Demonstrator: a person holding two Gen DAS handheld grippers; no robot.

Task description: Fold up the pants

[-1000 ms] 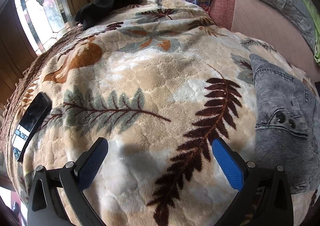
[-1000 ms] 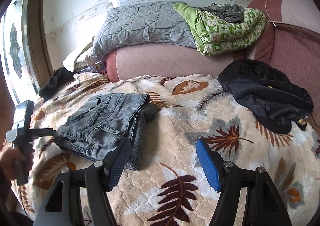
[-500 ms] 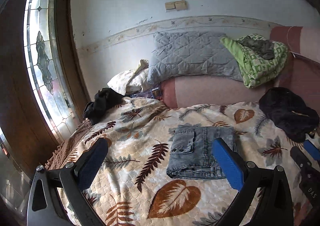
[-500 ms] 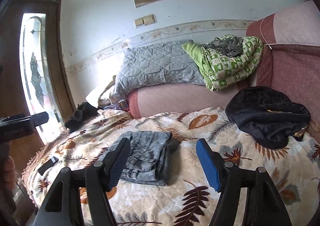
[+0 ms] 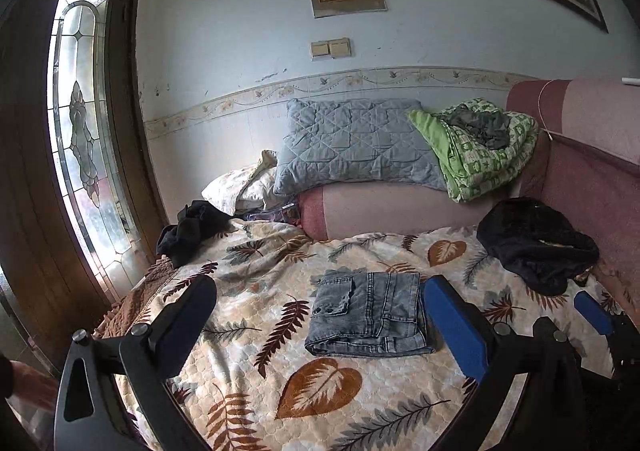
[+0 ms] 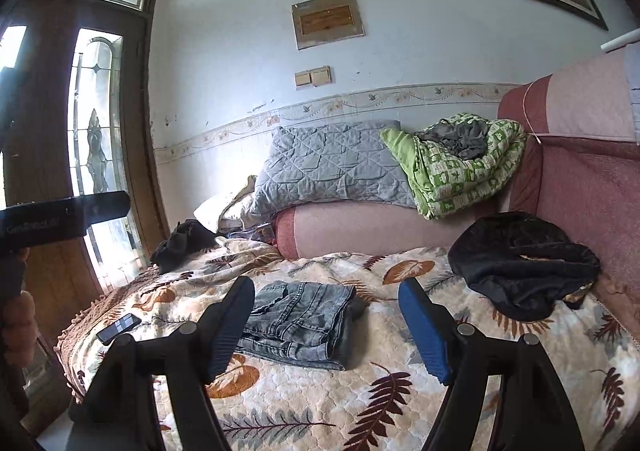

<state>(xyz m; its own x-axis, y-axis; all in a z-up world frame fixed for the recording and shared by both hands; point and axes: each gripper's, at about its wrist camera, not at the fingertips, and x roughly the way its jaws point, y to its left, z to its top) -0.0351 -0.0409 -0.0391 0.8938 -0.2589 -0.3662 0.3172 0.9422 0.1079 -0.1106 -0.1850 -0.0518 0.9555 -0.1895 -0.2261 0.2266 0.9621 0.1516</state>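
The grey denim pants (image 5: 368, 315) lie folded into a compact rectangle on the leaf-patterned blanket (image 5: 320, 383) in the middle of the bed. They also show in the right wrist view (image 6: 300, 323). My left gripper (image 5: 320, 327) is open and empty, held back from and above the bed. My right gripper (image 6: 328, 327) is open and empty, also pulled back from the pants. The right gripper's blue finger (image 5: 592, 311) shows at the right edge of the left wrist view. Neither gripper touches the pants.
A black garment (image 5: 532, 247) lies at the bed's right by the pink sofa back (image 5: 592, 179). Another dark garment (image 5: 192, 227) lies at the far left. A phone (image 6: 118, 329) lies near the left bed edge. Grey and green quilts (image 5: 352, 147) are piled behind.
Both grippers have lifted and drawn back from the bed. The views went from close over the blanket to a wide look at the whole bed. The pants stay folded in place.
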